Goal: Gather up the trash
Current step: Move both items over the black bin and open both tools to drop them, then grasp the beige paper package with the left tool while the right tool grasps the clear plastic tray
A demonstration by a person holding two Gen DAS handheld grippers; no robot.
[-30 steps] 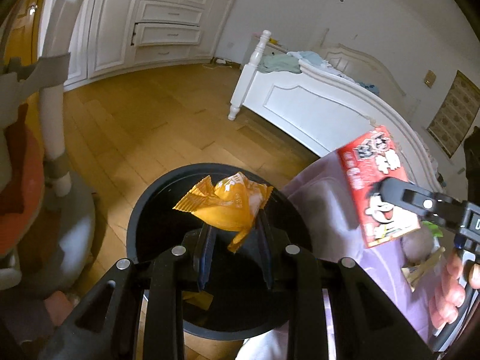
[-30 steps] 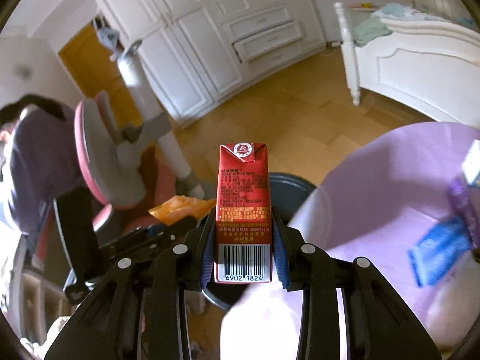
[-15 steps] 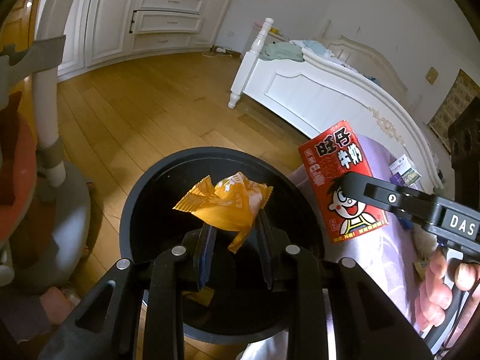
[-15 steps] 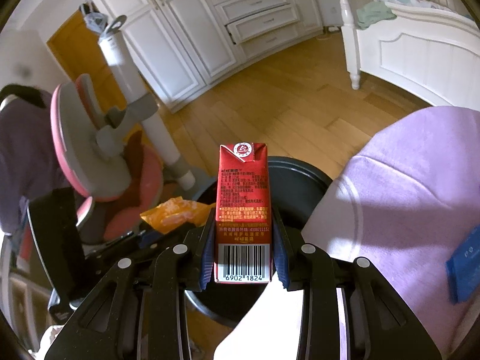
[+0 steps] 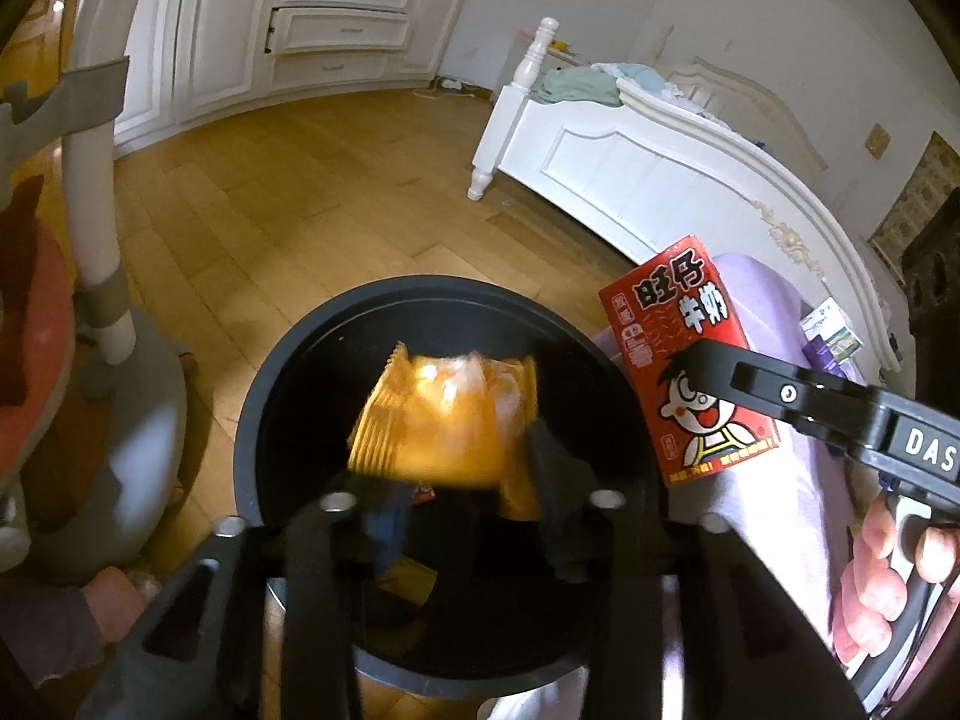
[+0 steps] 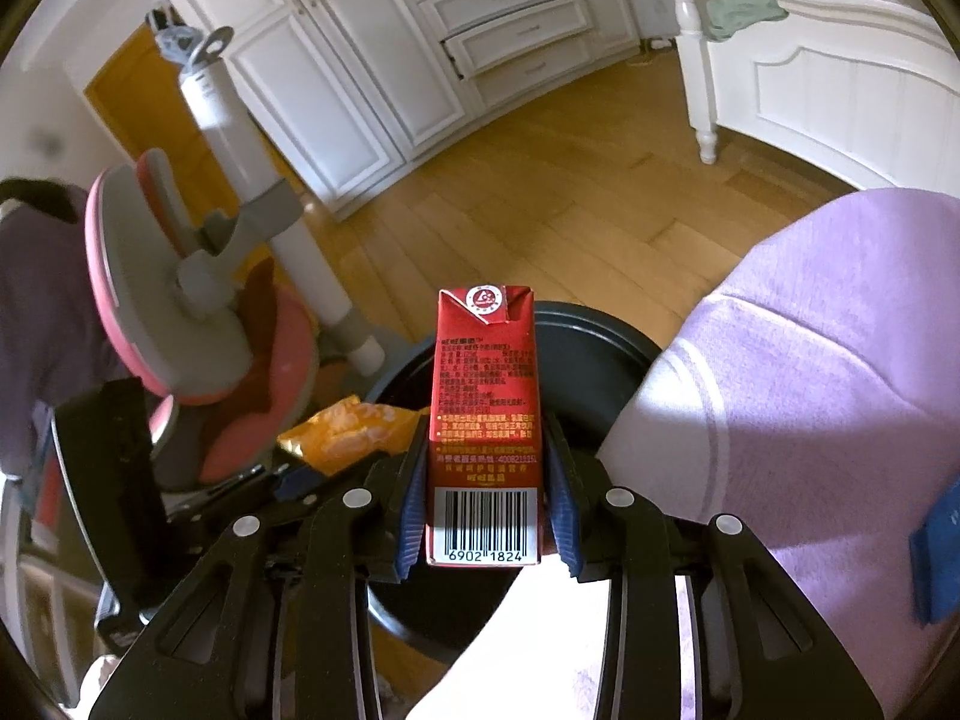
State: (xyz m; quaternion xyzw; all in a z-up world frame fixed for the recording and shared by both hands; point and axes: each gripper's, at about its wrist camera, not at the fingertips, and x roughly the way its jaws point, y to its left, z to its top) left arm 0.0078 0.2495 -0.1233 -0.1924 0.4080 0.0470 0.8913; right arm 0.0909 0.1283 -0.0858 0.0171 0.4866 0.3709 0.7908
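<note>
We've got L gripper fingers spread w/ orange wrapper blurred above the black bin mouth, R gripper clamped on red milk carton near bin rim, so carton may clip rim and miss.

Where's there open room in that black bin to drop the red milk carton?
The bin's far half, between the orange wrapper and the back rim, looks open. The near side is crowded: left gripper, wrapper, scraps beneath. The red carton sits in the right gripper.
</note>
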